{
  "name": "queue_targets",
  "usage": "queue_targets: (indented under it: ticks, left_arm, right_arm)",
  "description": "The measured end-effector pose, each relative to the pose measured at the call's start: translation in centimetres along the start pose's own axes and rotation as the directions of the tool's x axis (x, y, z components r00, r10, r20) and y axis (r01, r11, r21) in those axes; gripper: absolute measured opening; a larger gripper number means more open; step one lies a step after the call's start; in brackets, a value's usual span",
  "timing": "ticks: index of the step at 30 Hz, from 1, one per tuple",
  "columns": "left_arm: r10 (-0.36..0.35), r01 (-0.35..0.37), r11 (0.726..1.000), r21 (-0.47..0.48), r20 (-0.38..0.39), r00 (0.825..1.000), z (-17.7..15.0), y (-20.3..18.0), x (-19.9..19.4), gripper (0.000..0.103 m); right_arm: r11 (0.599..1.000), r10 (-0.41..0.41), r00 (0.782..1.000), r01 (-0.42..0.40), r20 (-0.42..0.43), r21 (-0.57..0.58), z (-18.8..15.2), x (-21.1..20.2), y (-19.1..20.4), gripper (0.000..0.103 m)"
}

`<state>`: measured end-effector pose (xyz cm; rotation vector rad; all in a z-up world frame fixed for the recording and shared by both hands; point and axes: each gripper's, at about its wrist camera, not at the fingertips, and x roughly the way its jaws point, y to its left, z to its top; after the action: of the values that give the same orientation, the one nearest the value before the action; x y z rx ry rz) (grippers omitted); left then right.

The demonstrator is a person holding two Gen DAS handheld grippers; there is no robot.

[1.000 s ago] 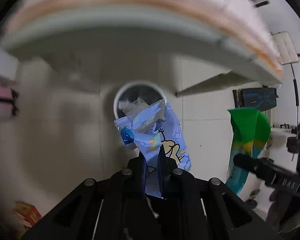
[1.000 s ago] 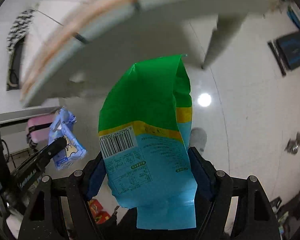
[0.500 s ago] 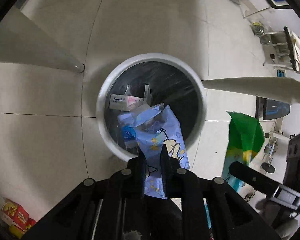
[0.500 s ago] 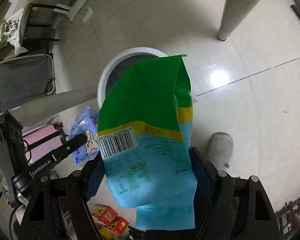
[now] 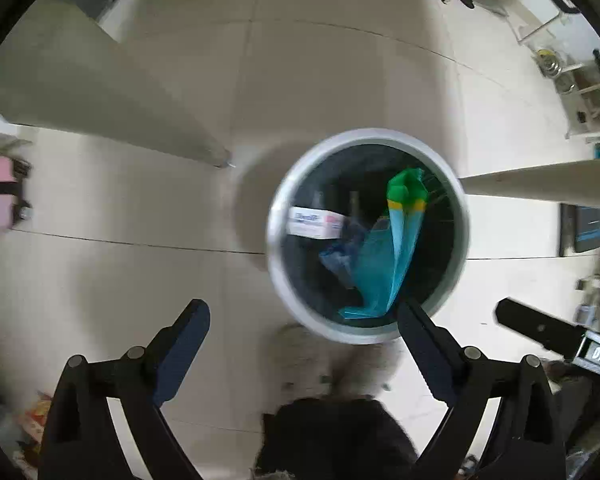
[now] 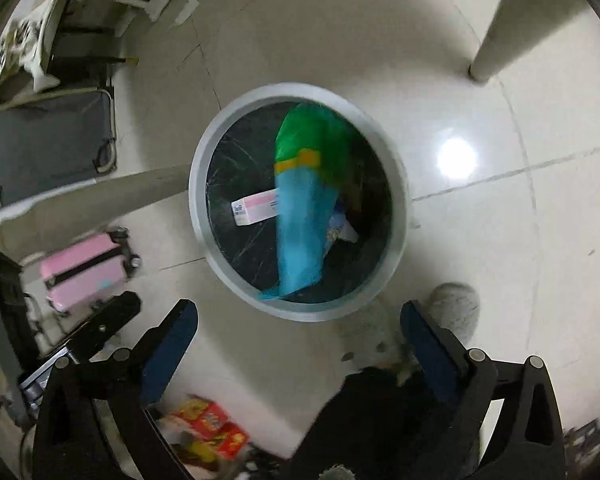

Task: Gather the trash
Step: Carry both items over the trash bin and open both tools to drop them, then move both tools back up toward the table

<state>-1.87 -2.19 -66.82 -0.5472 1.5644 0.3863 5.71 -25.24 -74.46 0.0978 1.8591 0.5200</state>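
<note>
A round white-rimmed trash bin [image 5: 278, 264] with a black liner stands on the floor below me; it also shows in the right wrist view [image 6: 198, 200]. Inside lie the green and blue snack bag [image 5: 384, 264] [image 6: 304, 200], a white and pink box [image 5: 314, 222] [image 6: 256, 206] and the blue wrapper [image 5: 338, 254], mostly hidden under the bag. My left gripper [image 5: 302, 332] is open and empty above the bin's near edge. My right gripper [image 6: 298, 326] is open and empty just in front of the bin. The right gripper's finger shows in the left view [image 5: 540, 328].
White table legs [image 5: 112, 120] [image 6: 512, 16] stand beside the bin. A pink suitcase [image 6: 84, 270] sits to the left, red snack boxes [image 6: 210, 426] lie on the floor near me, and a grey shoe [image 6: 456, 312] is beside the bin. Chairs stand further back.
Both grippers have opened over the bin. The blue wrapper dropped from the left one and the green and blue bag dropped from the right one; both now lie in the bin.
</note>
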Motion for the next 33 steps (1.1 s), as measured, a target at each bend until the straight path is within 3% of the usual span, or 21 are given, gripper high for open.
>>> queue_targets:
  ticks: [3, 5, 11, 19, 33]
  left_arm:
    - [0.049, -0.049, 0.999, 0.004, 0.031, 0.998, -1.1, -0.3, -1.6, 0.096]
    - [0.059, -0.059, 0.998, 0.004, 0.036, 0.998, -1.7, -0.5, -2.5, 0.096]
    - [0.069, -0.069, 0.998, 0.001, 0.052, 0.996, -4.1, -1.1, -6.2, 0.096]
    - [0.068, -0.069, 0.998, 0.006, 0.088, 0.994, -7.3, -2.1, -14.2, 0.096]
    - [0.017, -0.025, 0.999, 0.038, 0.198, 0.98, -11.2, -2.3, -32.0, 0.096]
  right_arm:
    - [0.993, -0.108, 0.993, 0.11, 0.047, -0.04, -1.0, -1.6, 1.1, 0.102]
    - [0.975, -0.202, 0.975, 0.21, 0.091, -0.076, -1.9, -2.7, 1.9, 0.102]
    - [0.943, -0.297, 0.943, 0.314, 0.149, -0.112, -4.2, -6.6, 3.7, 0.102]
    - [0.93, -0.3, 0.93, 0.335, 0.212, -0.151, -8.9, -14.6, 7.1, 0.102]
    - [0.928, -0.257, 0.918, 0.322, 0.301, -0.188, -17.9, -32.0, 15.2, 0.102]
